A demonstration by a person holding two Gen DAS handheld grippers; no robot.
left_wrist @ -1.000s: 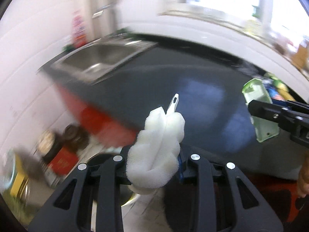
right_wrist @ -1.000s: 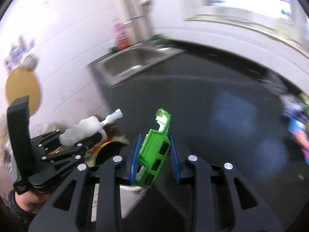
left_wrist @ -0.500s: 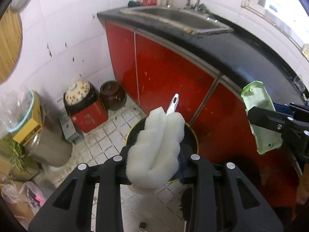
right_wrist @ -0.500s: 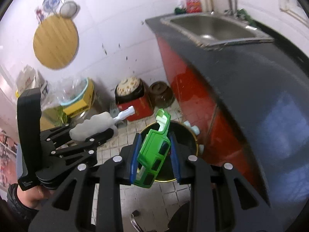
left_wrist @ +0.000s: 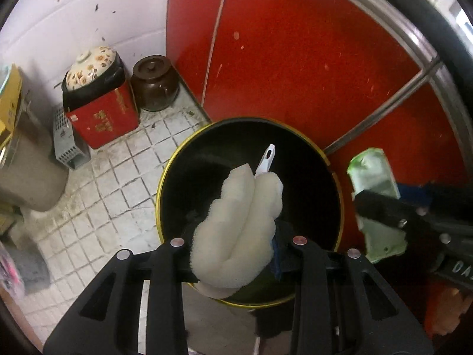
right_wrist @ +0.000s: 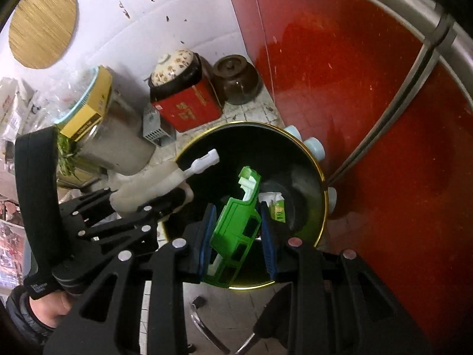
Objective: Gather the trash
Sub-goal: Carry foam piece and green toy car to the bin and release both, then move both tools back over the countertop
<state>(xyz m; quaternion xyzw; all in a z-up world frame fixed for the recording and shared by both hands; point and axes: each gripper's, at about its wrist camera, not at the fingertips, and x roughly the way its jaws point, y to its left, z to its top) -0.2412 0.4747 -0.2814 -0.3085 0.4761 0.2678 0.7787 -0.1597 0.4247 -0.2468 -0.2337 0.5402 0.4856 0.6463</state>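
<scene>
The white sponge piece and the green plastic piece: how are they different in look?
The white sponge piece is soft, lumpy and rounded; the green plastic piece is rigid and angular, with cut-out windows. The sponge piece has a white plastic tip; the green piece has white parts. Both are between gripper fingers above the black bin.

Open bin mouth (left_wrist: 177, 162) beside red cabinet (left_wrist: 295, 59)

The bin (left_wrist: 331, 159) stands on the floor (left_wrist: 118, 177) before the cabinet (left_wrist: 295, 59).
</scene>
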